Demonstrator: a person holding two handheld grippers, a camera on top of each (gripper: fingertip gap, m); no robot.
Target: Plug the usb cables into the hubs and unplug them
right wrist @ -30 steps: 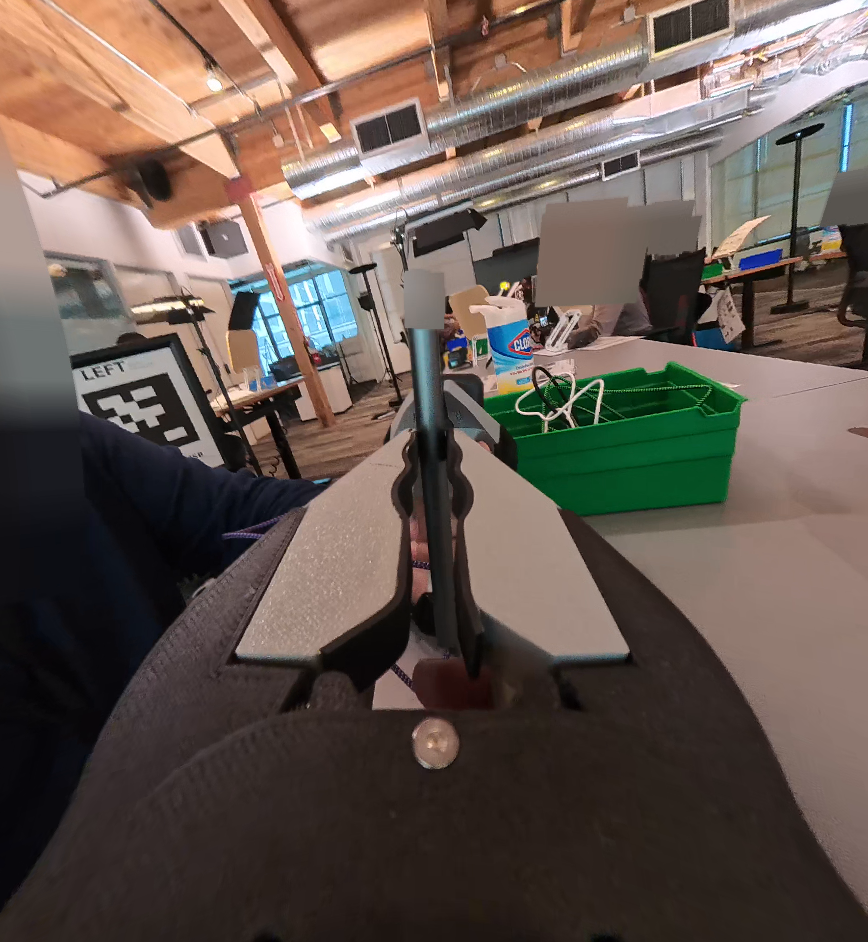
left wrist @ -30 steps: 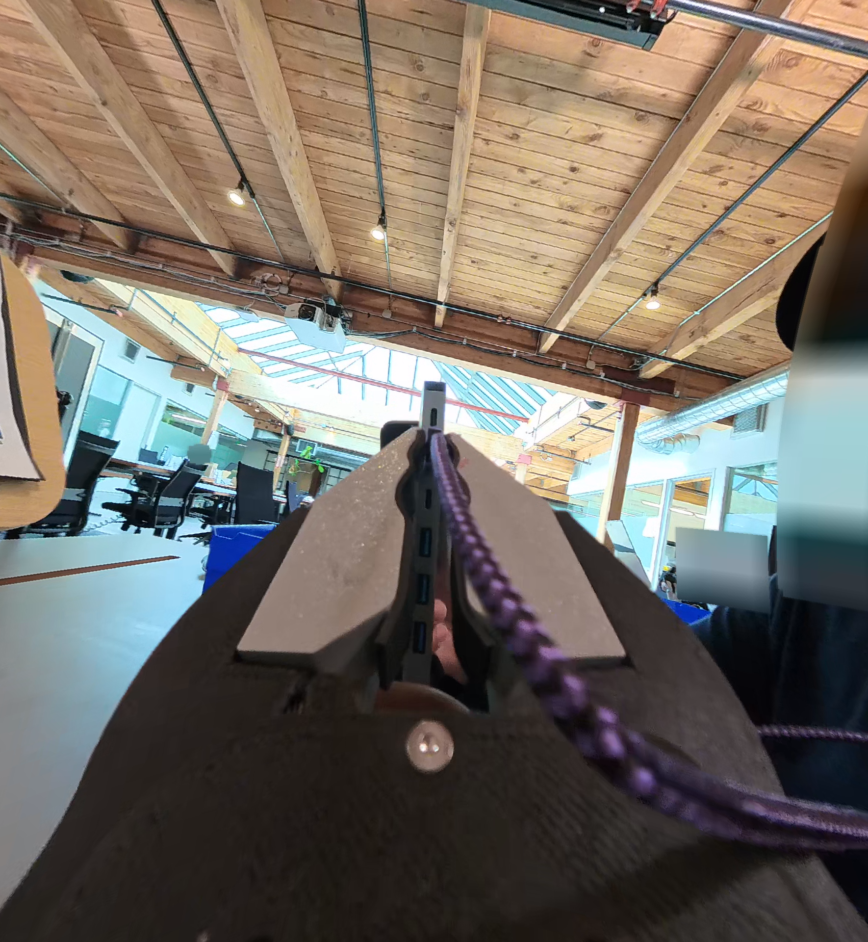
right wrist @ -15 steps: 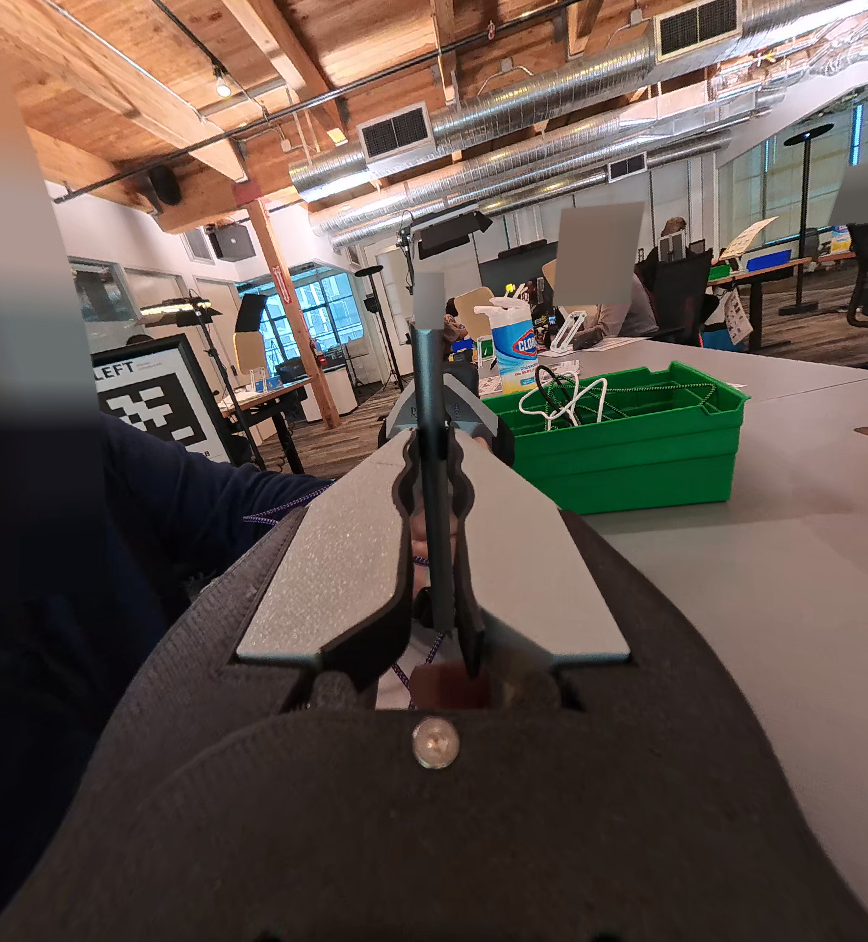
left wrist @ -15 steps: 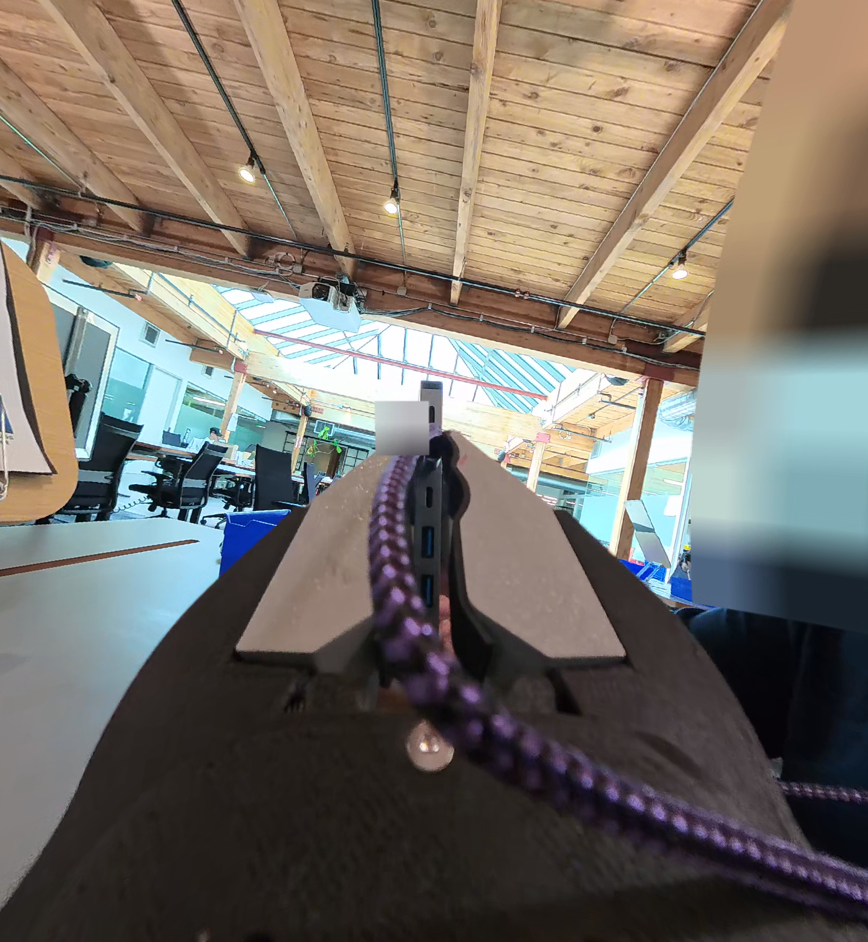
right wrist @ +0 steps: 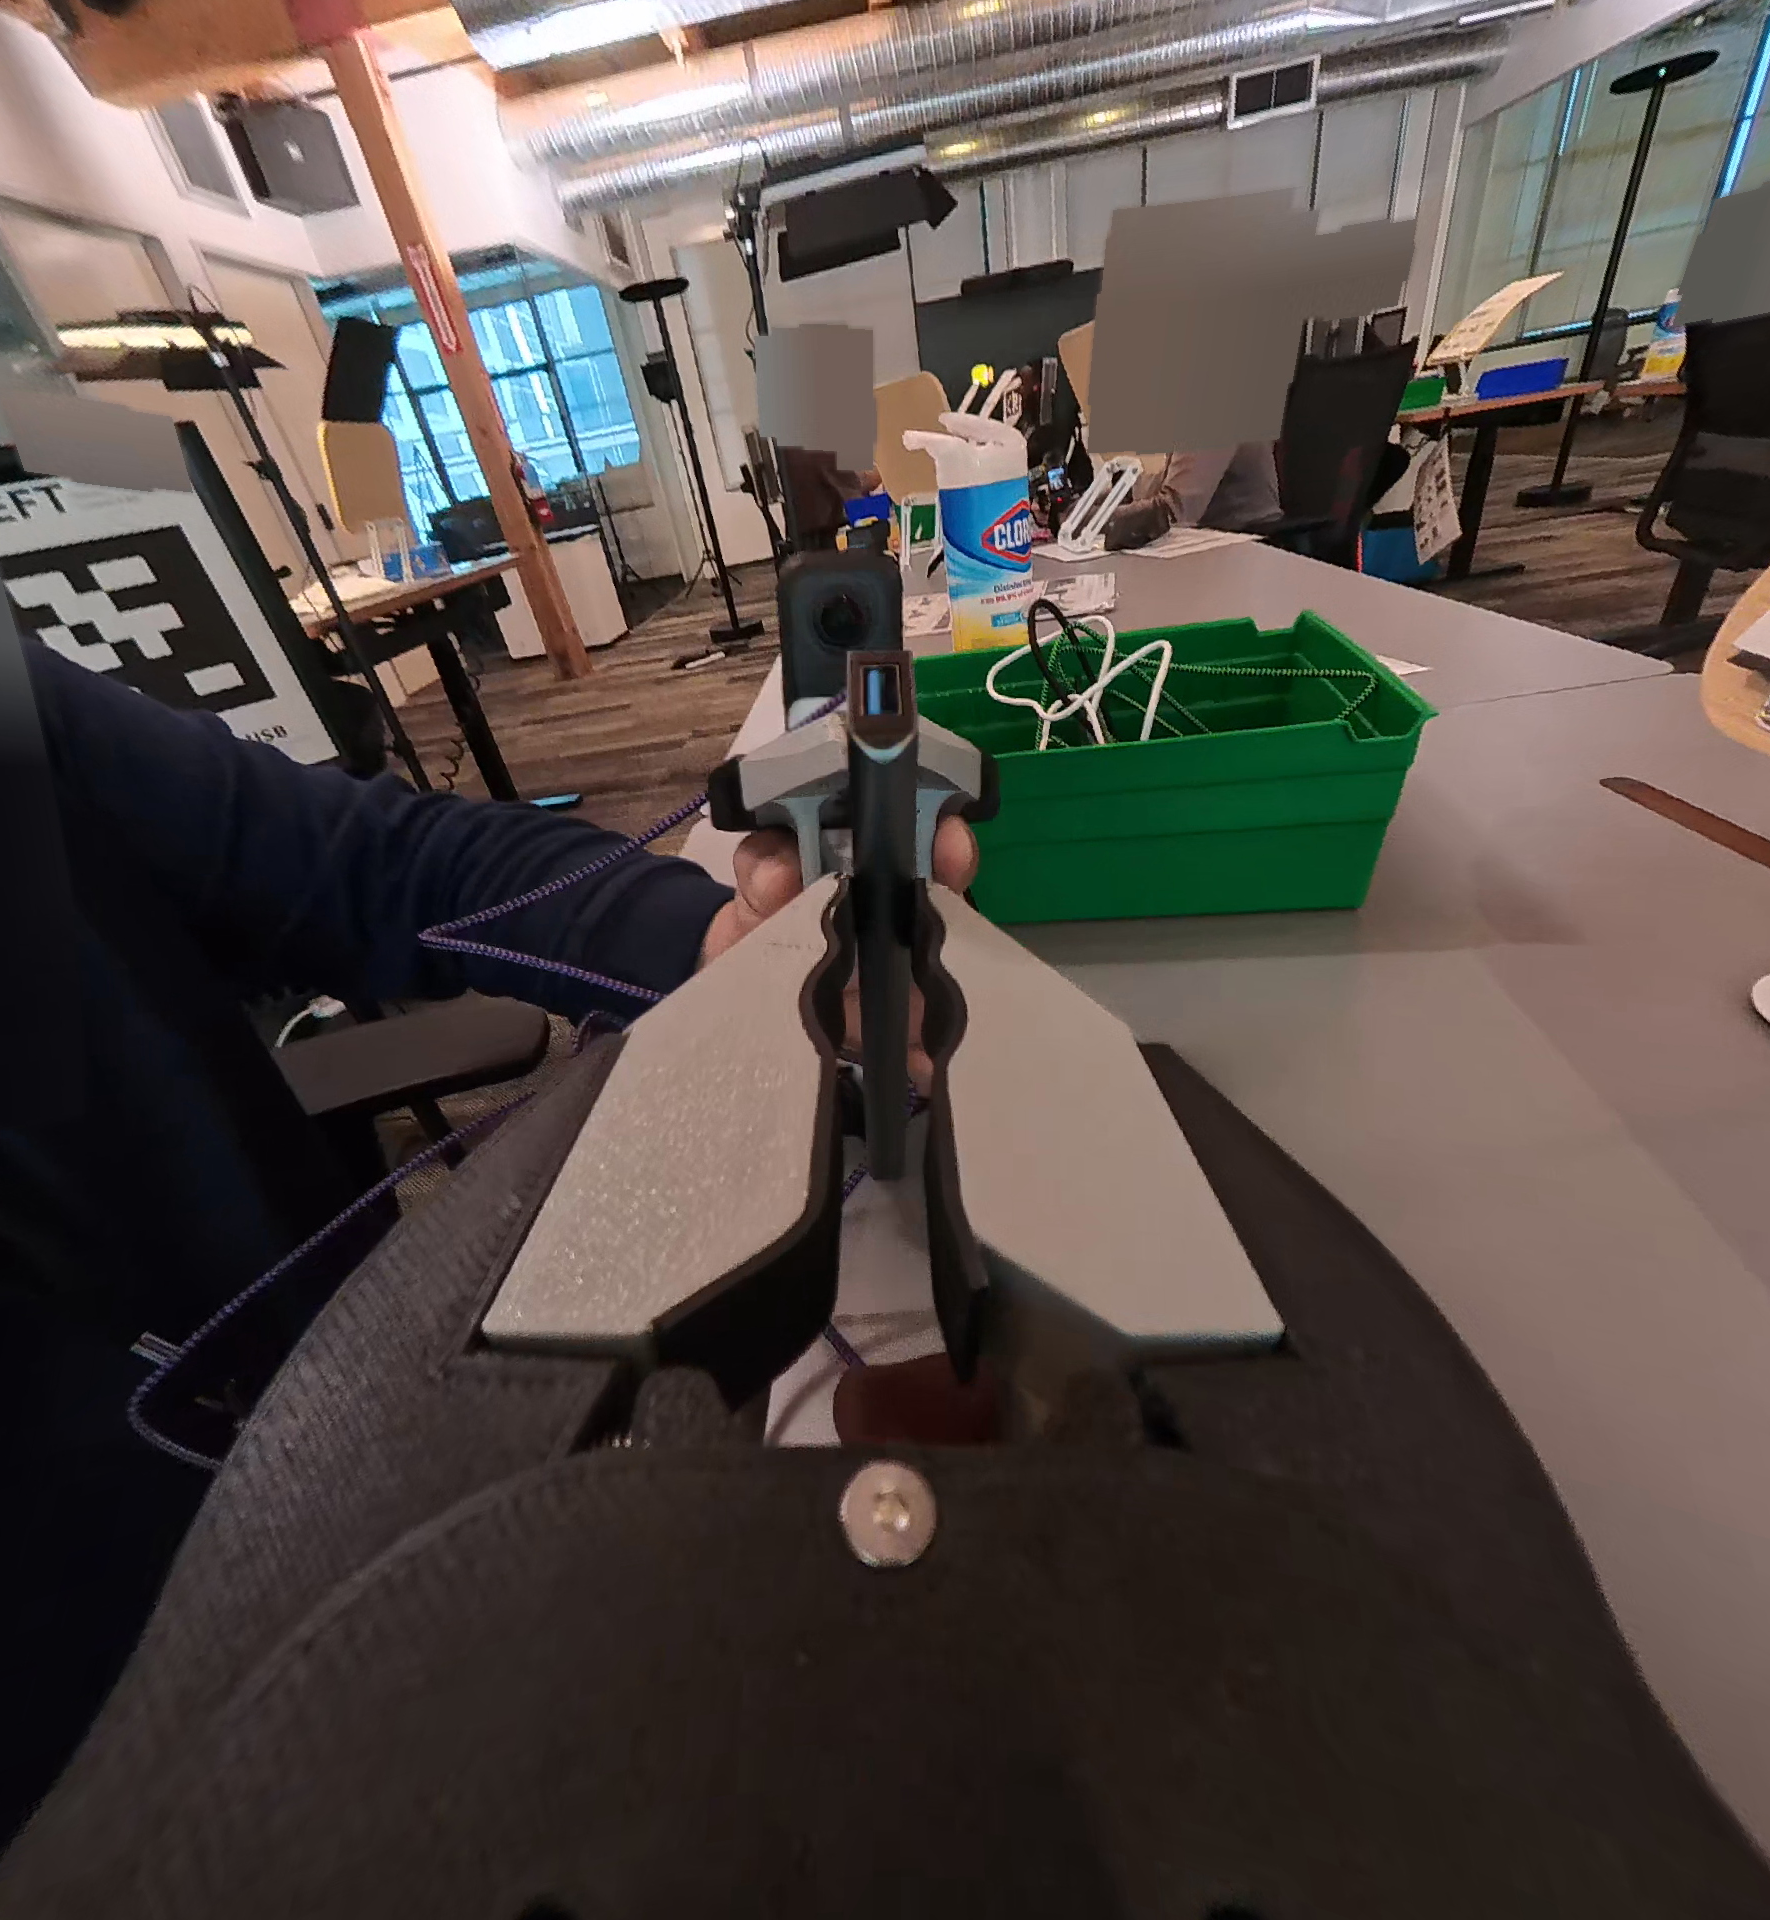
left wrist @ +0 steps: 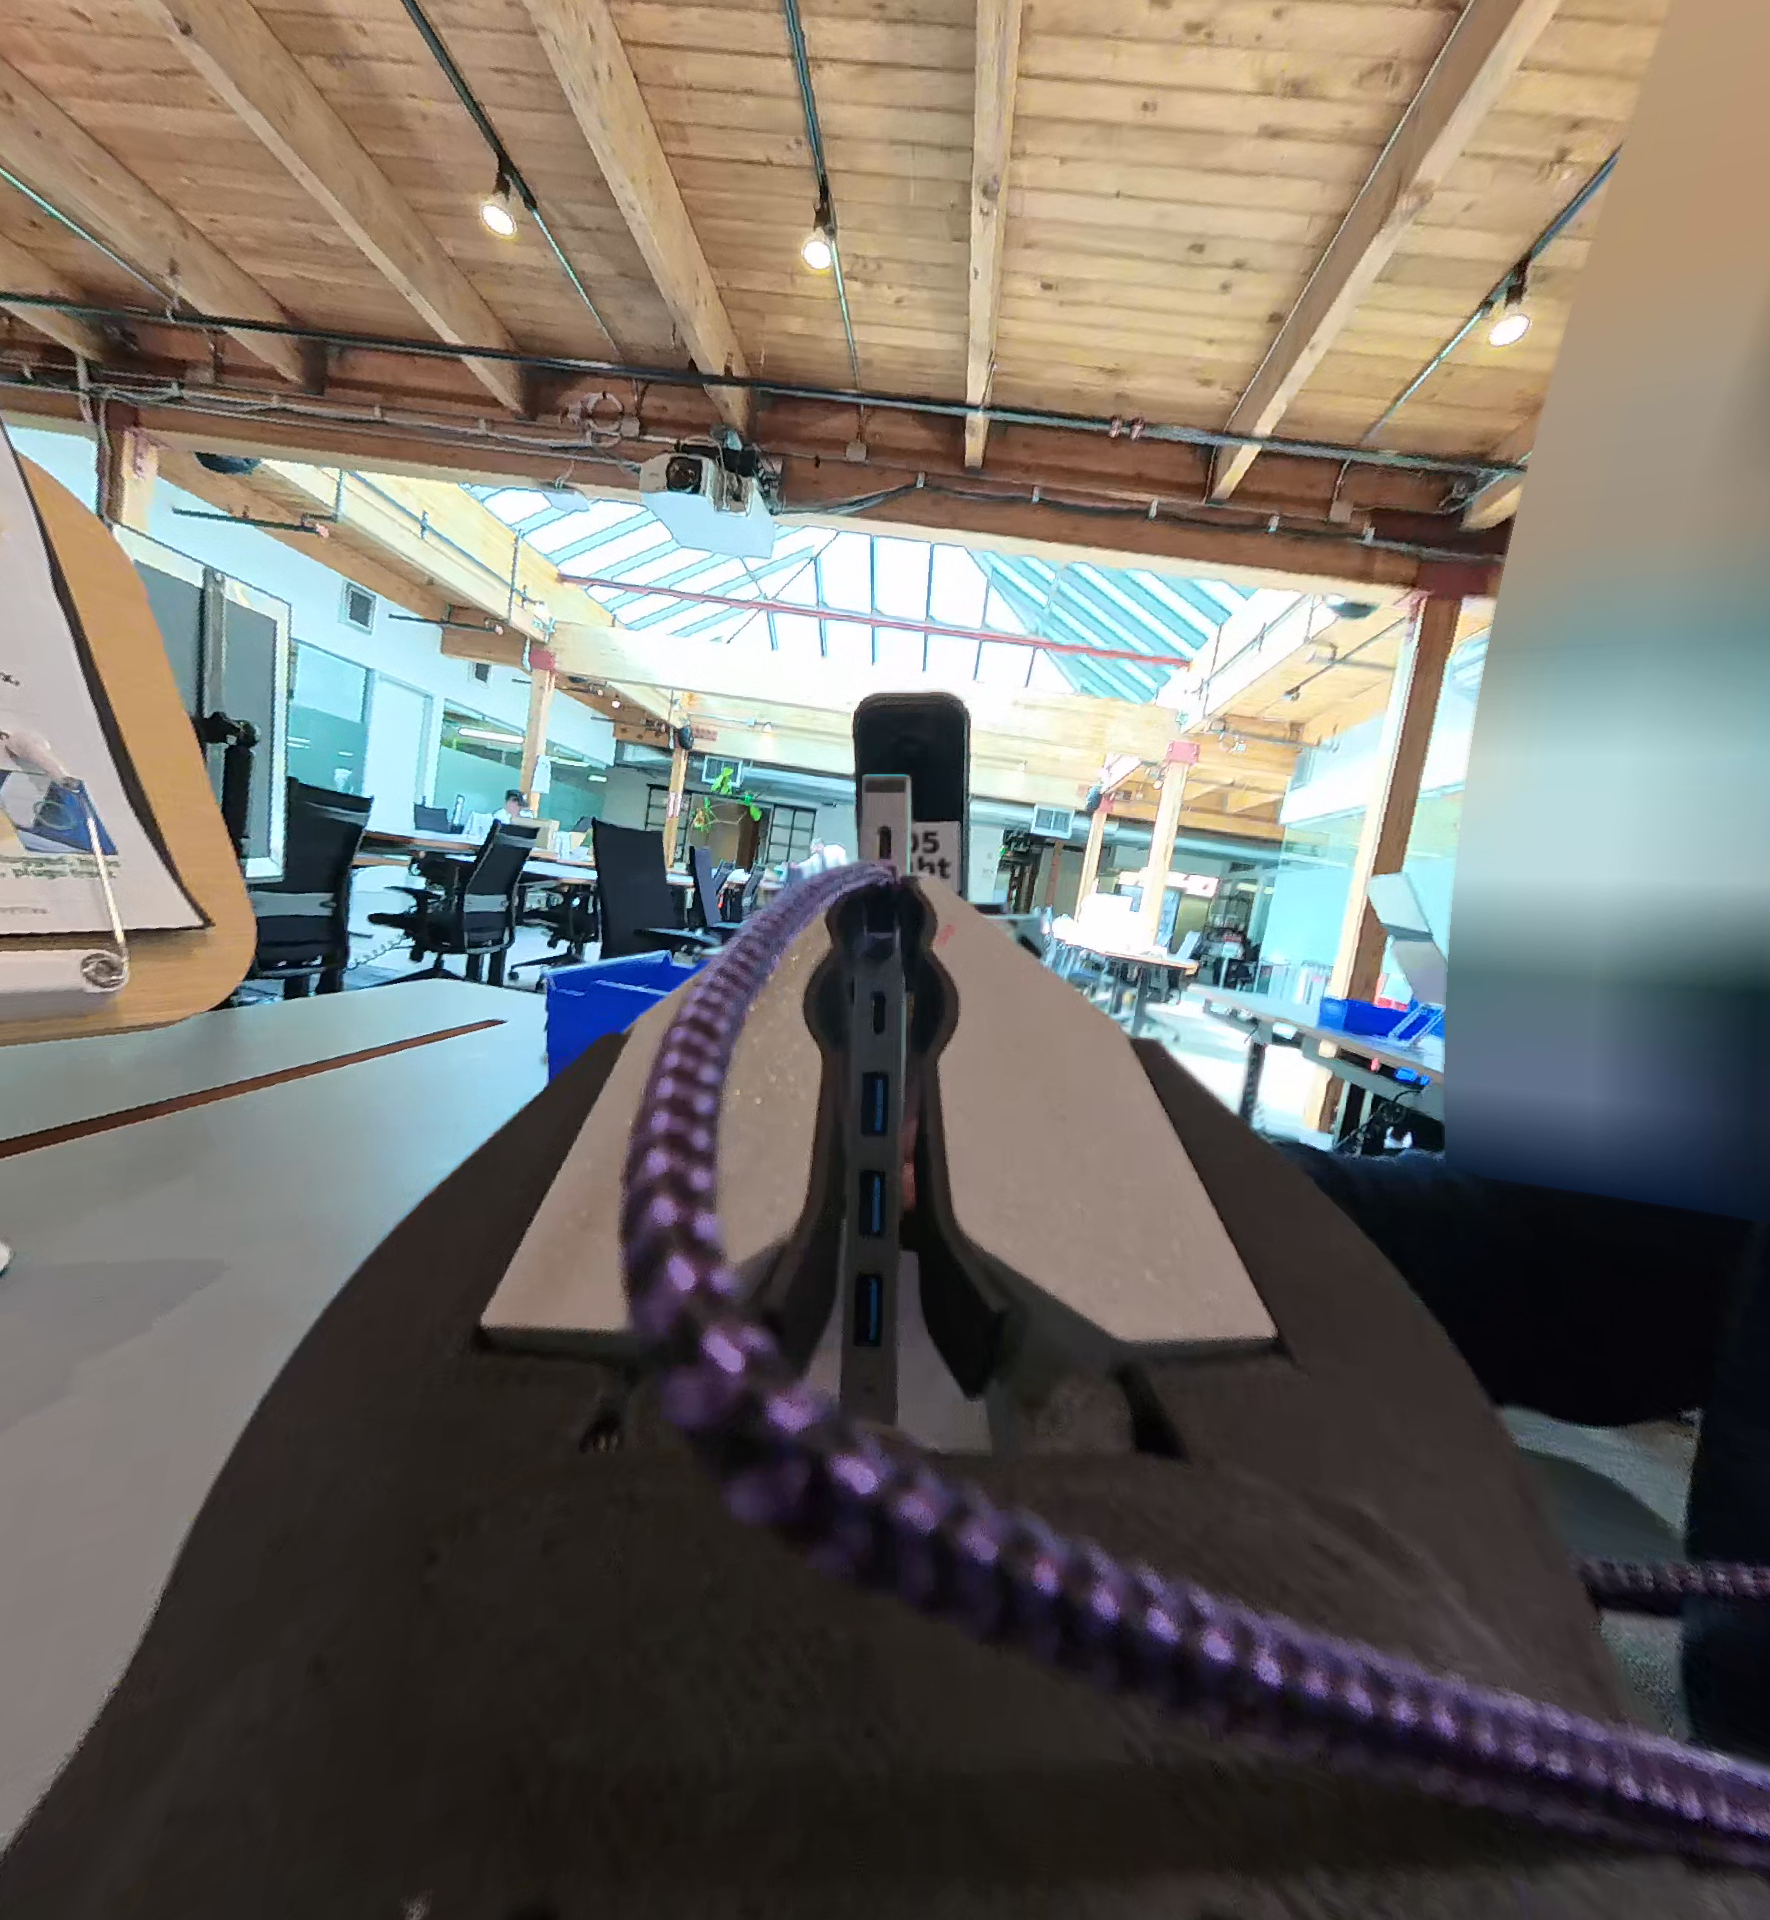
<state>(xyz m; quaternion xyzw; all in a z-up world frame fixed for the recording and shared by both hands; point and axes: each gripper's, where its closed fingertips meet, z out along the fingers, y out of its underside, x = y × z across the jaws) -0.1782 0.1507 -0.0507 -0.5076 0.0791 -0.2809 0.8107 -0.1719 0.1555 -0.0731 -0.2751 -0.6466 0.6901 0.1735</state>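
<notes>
1. Wooden ceiling beams and an open office lie beyond a grey counter.
2. Left hand-held gripper is clamped on a slim grey hub held edge-on, its blue ports facing the camera.
3. Purple braided cable arcs from the hub's tip over the left finger and trails off to the lower right.
4. Right hand-held gripper is closed tight on a dark hub whose blue port points forward, near the other gripper.
5. Green bin holding loose cables stands ahead on the right, clear of both tools; open counter lies around it.
</notes>
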